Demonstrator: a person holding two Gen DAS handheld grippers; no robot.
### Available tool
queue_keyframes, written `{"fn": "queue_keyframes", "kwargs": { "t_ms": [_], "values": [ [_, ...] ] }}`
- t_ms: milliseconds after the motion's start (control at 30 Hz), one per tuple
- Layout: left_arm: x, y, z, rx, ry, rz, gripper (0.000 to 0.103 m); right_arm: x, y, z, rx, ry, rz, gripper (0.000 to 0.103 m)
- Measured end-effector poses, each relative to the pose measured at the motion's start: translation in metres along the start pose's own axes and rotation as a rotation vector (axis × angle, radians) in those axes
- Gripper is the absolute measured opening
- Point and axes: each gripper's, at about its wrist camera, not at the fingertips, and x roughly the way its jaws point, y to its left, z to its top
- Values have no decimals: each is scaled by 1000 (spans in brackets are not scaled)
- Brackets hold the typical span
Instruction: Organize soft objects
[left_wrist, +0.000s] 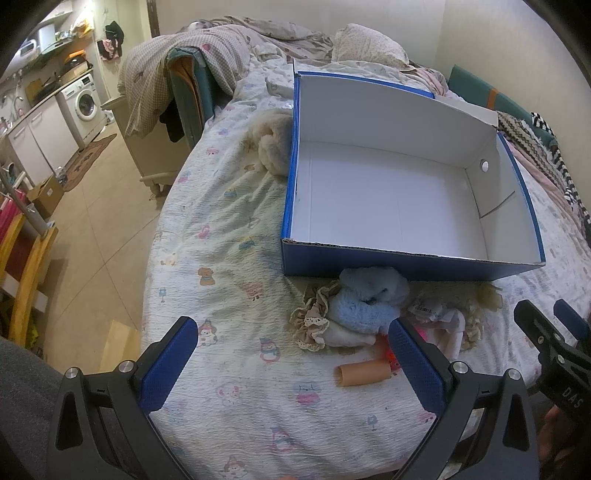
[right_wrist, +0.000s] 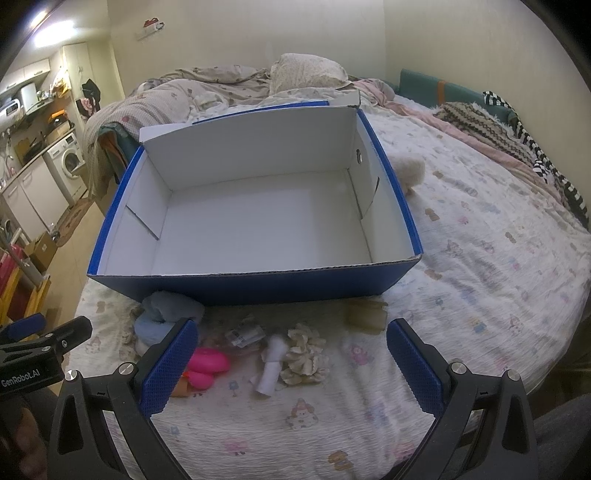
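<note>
Left gripper (left_wrist: 293, 363) spread wide, empty, hovering short of the blue box (left_wrist: 406, 271). Blue plush (left_wrist: 364, 301), pink toy (right_wrist: 207, 363) and white roll (right_wrist: 271, 363) strewn before the box's near wall; box interior bare. Right gripper (right_wrist: 291, 365) likewise released, empty. Best practice: close around the plush's bulk, lift clear over the box's near wall.

Someone's small studio flat: rumpled bed (left_wrist: 229, 229) with pillow (right_wrist: 306, 70), washing machine (left_wrist: 84, 103) by the kitchen counter (left_wrist: 33, 107).
</note>
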Motion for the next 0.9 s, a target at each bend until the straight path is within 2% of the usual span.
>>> {"fn": "queue_keyframes", "kwargs": {
  "t_ms": [567, 767, 900],
  "values": [
    [1, 1, -2, -2, 2, 0, 103, 2, 3, -1, -3, 7, 6, 103],
    [3, 4, -2, -9, 16, 2, 103, 8, 1, -4, 10, 57, 30, 103],
    [3, 20, 5, -44, 18, 36, 103, 7, -9, 2, 62, 95, 80, 103]
  ]
}}
